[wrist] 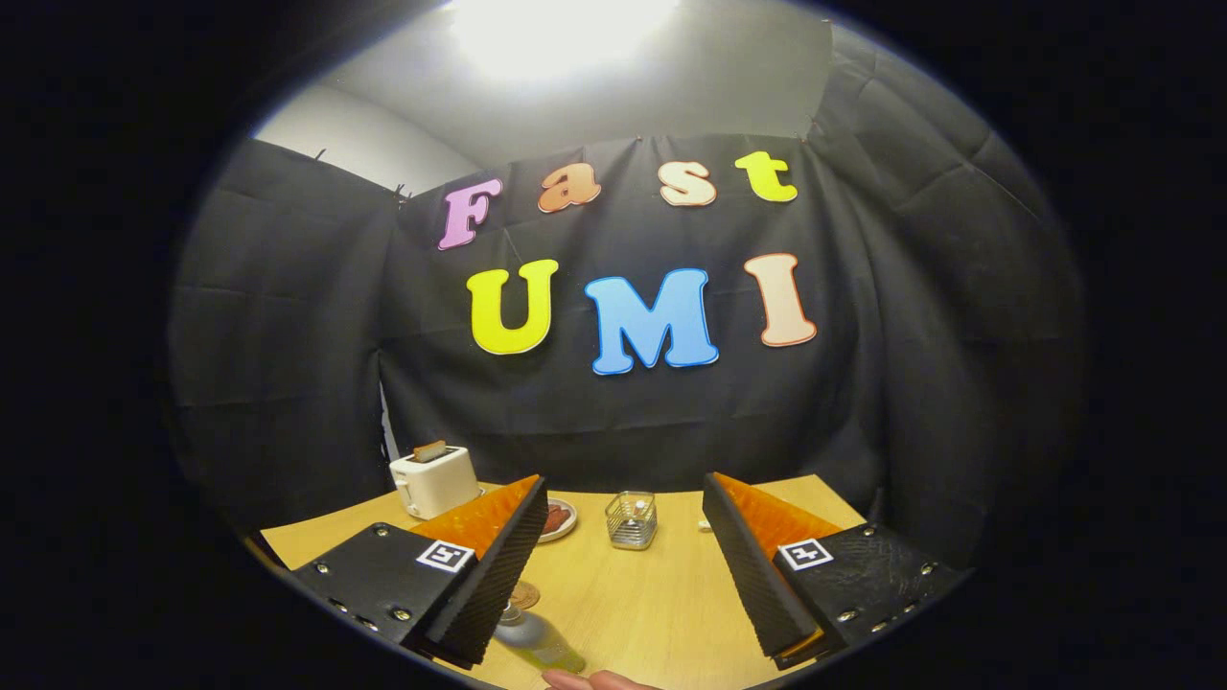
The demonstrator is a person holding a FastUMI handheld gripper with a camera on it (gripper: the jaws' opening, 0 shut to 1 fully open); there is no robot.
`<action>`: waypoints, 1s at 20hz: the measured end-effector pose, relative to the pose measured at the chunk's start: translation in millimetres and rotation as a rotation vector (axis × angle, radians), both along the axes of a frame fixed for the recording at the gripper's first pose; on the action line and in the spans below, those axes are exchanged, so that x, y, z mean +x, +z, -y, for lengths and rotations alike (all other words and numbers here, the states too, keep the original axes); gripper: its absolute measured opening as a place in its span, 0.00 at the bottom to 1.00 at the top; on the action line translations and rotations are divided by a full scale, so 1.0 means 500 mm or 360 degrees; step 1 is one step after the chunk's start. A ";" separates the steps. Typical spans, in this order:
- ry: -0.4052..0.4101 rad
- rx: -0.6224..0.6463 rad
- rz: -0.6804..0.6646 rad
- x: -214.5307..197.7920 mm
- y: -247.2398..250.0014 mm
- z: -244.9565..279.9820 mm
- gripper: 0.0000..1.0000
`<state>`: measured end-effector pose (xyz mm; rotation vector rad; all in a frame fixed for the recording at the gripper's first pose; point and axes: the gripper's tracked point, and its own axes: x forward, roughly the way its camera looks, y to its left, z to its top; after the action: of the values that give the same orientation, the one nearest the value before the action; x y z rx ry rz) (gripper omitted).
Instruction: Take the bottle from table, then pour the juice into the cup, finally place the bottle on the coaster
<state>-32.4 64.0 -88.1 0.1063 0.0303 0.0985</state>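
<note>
I see the bottle [539, 640] low on the worktop [652, 594], just beside the inner edge of my left finger: a clear body with yellow-green juice and a grey top. A brown coaster [523, 595] lies just behind it. The glass cup [631, 519] stands beyond the fingers, near a plate [559, 518] and a toaster [434, 480]. My tool [623, 565] is wide apart, gripping nothing. A fingertip [599, 680] shows near the bottle.

The tongs [623, 546] are black and orange, ribbed pads. Beyond them, a white toaster [434, 481] on the pale wood table [633, 604].
</note>
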 end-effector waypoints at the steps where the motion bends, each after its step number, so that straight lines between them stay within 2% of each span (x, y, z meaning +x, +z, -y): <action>1: 0.0011 0.0003 -0.0006 -0.014 -0.023 -0.015 1.00; 9: 0.0115 -0.0124 0.0013 -0.069 -0.155 -0.142 1.00; 17: 0.0076 -0.0236 -0.0032 -0.019 -0.265 -0.196 1.00; 20: 0.0037 -0.0189 -0.0105 0.015 -0.323 -0.196 1.00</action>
<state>-25.0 162.0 -249.6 -0.0093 0.1030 0.1161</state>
